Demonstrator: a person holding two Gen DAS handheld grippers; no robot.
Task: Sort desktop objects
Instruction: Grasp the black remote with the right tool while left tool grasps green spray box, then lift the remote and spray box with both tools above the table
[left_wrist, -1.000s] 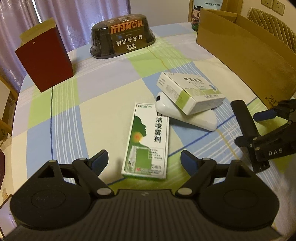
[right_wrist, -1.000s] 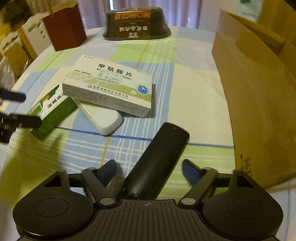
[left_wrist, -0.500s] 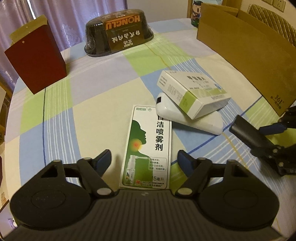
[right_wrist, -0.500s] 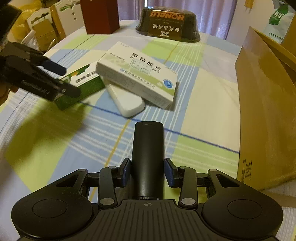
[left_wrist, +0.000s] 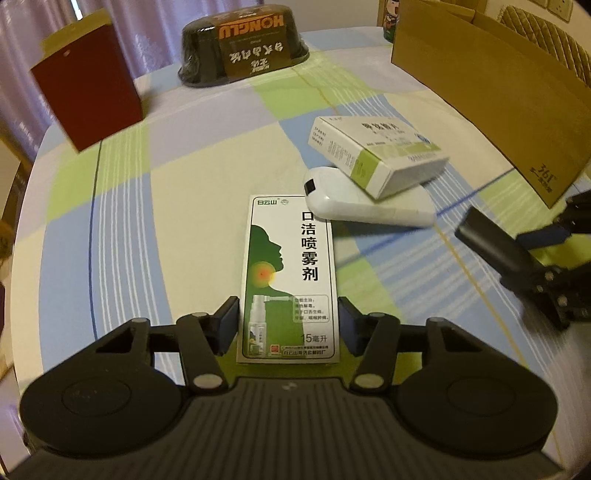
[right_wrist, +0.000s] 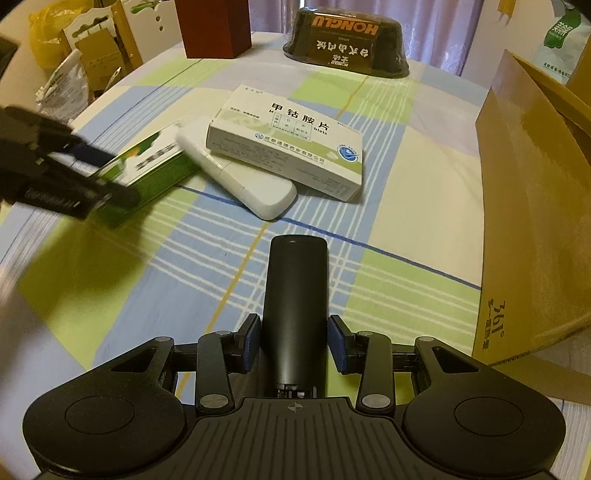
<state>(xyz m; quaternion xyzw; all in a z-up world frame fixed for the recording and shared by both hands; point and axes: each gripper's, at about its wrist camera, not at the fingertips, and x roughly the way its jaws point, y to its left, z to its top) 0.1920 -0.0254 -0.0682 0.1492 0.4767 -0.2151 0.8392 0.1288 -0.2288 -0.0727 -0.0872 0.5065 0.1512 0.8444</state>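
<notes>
Spray box (left_wrist: 290, 280) (green-white, marked 口洁喷雾剂, 15毫升) lies flat on the checked tablecloth (left_wrist: 192, 155), its near end between the left gripper's (left_wrist: 287, 325) parted jaws, contact unclear. Right gripper (right_wrist: 294, 345) clamps a black remote (right_wrist: 297, 295). Beyond, a 甲钴胺片 box (right_wrist: 286, 142) rests on a white remote (right_wrist: 236, 175); a HONGLU pack (left_wrist: 245, 40) stands farther back.

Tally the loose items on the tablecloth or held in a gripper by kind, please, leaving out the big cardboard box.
Medicine cartons: 2 (green spray box, white tablet box)
Remotes: 2 (black remote, white remote)
Dark HONGLU package: 1
Red box: 1
Total: 6
</notes>
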